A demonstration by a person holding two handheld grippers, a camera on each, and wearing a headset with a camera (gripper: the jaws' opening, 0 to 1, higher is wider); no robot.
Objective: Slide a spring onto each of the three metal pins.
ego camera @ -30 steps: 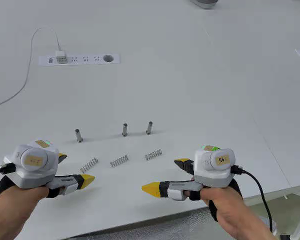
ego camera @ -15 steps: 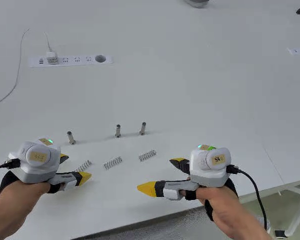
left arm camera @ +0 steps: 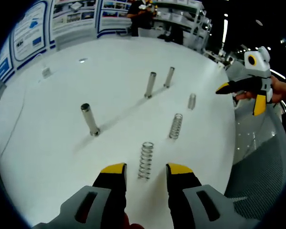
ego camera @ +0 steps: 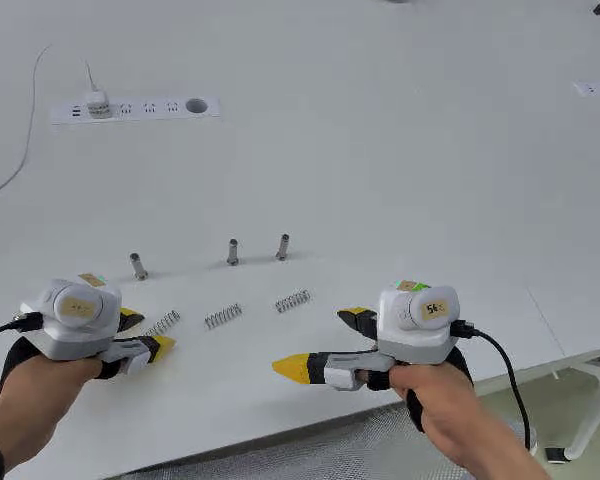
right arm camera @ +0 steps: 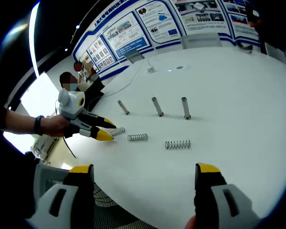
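Lying ahead of left gripper (left arm camera: 146,167), jaws narrowly open — nearest spring (left arm camera: 145,157) | right gripper (right arm camera: 144,167) jaws wide

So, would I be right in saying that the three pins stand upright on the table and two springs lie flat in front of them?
Not quite: there are three springs, not two. The head view shows them lying flat in a row in front of the three upright pins on the table.
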